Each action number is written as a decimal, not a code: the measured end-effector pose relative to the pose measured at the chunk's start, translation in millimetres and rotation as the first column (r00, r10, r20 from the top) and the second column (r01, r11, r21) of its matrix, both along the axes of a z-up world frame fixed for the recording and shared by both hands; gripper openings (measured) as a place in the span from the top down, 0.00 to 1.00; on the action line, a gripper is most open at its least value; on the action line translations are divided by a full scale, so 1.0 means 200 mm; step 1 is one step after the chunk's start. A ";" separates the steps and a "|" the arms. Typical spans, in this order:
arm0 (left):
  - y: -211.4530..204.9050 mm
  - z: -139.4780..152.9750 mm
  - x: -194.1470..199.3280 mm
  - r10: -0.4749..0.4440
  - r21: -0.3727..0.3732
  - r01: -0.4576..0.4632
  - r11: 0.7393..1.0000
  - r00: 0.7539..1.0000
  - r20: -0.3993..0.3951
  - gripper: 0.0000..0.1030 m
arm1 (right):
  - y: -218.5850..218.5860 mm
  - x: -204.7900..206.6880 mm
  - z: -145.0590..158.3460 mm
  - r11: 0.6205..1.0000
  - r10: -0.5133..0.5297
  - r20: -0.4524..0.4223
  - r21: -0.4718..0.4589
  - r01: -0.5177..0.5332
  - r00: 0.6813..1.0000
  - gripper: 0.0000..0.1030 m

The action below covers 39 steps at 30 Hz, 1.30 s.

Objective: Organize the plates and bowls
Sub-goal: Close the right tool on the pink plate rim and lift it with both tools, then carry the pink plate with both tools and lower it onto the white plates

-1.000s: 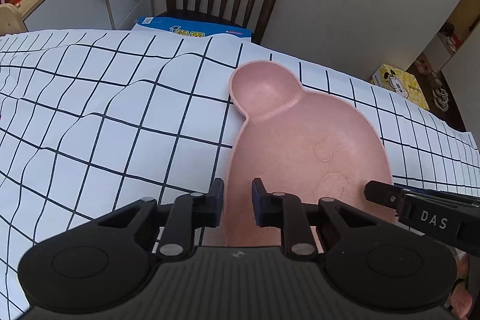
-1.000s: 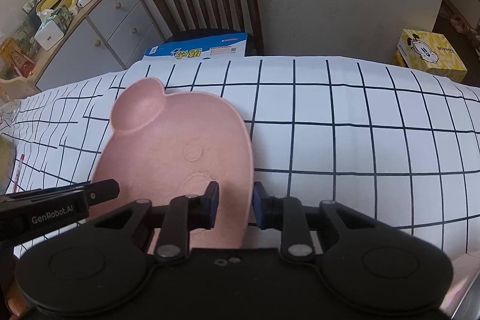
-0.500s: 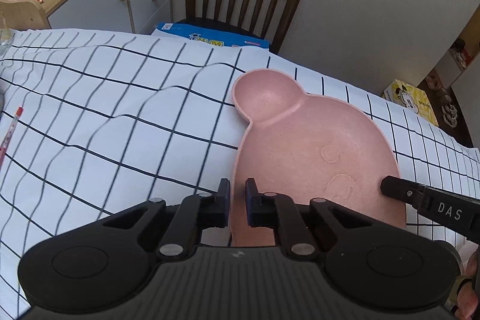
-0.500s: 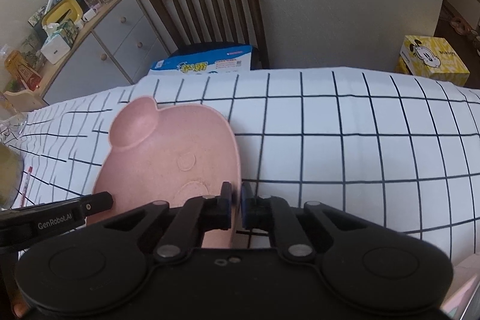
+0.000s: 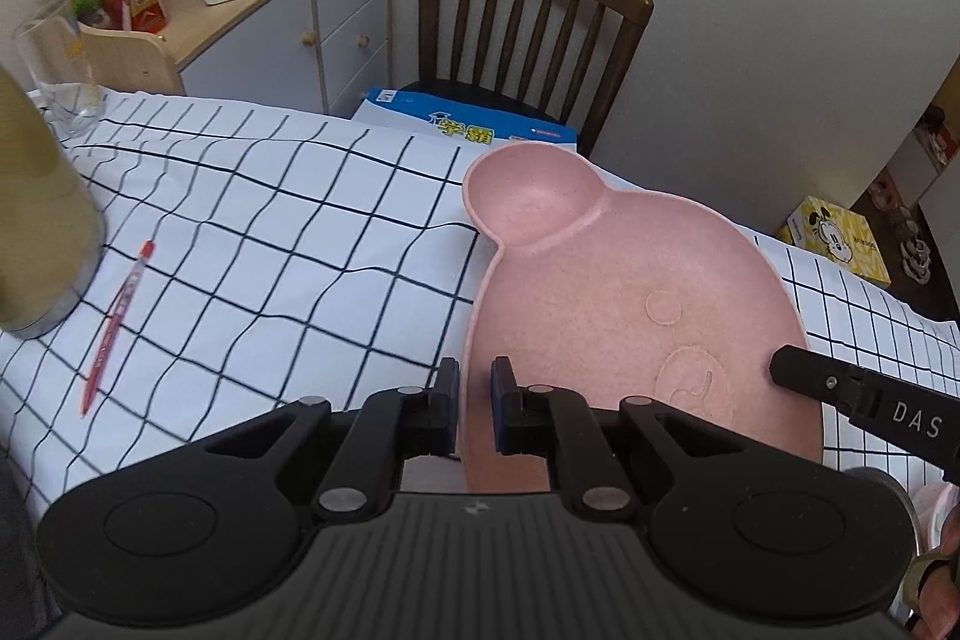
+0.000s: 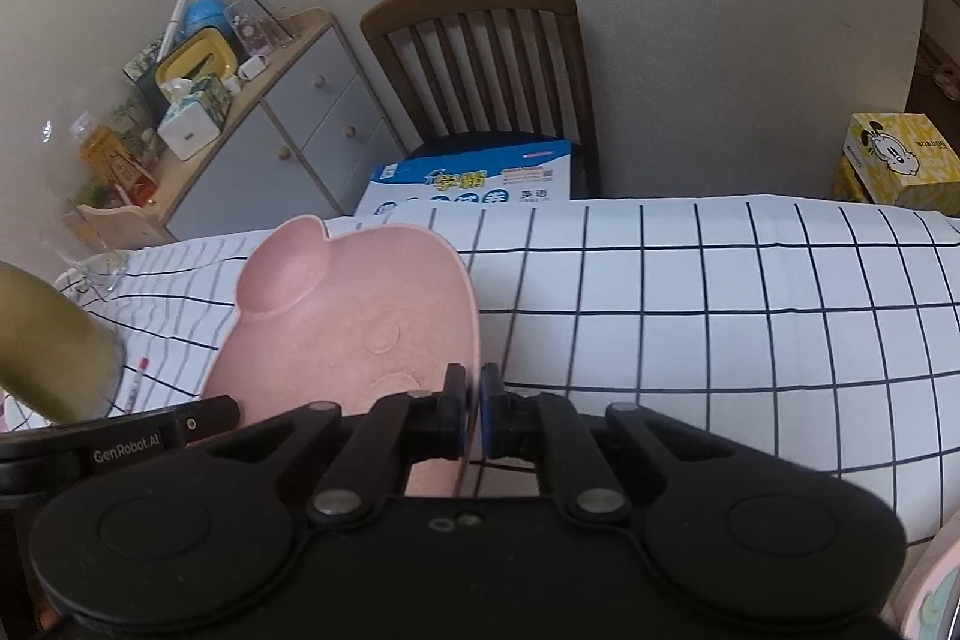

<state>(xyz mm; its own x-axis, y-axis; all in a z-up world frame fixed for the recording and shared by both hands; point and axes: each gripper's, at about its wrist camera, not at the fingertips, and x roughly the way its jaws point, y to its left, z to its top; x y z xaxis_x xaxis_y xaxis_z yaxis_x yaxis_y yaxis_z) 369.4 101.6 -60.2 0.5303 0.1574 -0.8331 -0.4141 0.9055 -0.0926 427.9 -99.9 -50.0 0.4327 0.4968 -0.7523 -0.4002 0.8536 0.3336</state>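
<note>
A pink animal-shaped plate [image 5: 624,304] with a round ear compartment hangs above the checked tablecloth [image 5: 270,244], held from both sides. My left gripper [image 5: 475,391] is shut on its left rim. In the right wrist view the same pink plate [image 6: 354,322] has its right rim pinched by my right gripper [image 6: 471,397], which is shut on it. The right gripper's finger [image 5: 852,388] shows at the plate's right edge in the left wrist view. The near part of the plate is hidden behind the gripper bodies.
A red pen [image 5: 117,319] lies on the cloth at left, beside a tall olive-coloured bottle [image 5: 36,232] and a glass [image 5: 60,64]. A wooden chair [image 5: 528,34] with a blue-and-white box [image 5: 468,130] stands behind the table, next to a cluttered cabinet [image 5: 288,16]. A pale pink dish edge [image 6: 936,586] shows at bottom right.
Both grippers closed onto the plate's opposite rims, and the plate has risen off the cloth. The views pulled back and up, bringing the pen, bottle and glass into sight.
</note>
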 end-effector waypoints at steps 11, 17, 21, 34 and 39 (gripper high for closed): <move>-0.04 0.17 -0.34 -0.011 -0.011 0.011 1.000 1.000 0.021 0.90 | -0.03 -0.29 0.17 1.000 0.006 0.025 -0.009 -0.006 1.000 0.95; -0.08 0.24 -0.59 -0.031 -0.018 0.032 0.999 0.999 0.036 0.90 | -0.09 -0.53 0.25 1.000 0.002 0.040 -0.022 -0.002 0.999 0.94; -0.10 0.27 -0.77 -0.054 -0.017 0.054 0.998 0.998 0.035 0.90 | -0.12 -0.70 0.28 1.000 -0.007 0.040 -0.023 0.008 0.999 0.94; -0.12 0.29 -1.39 -0.102 -0.029 0.103 0.994 0.995 0.017 0.90 | -0.17 -1.27 0.32 0.999 -0.032 0.020 -0.043 0.032 0.999 0.94; -0.14 0.26 -1.59 -0.117 -0.041 0.117 0.992 0.993 -0.002 0.90 | -0.19 -1.46 0.30 0.998 -0.043 0.007 -0.049 0.044 0.999 0.94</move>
<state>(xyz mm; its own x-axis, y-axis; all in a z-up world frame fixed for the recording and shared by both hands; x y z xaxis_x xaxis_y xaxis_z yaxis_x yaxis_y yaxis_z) 50.8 74.1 -8.5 0.5393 0.0604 -0.8400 -0.3059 0.9434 -0.1285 135.9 -137.0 10.9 0.4576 0.4403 -0.7725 -0.3642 0.8854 0.2889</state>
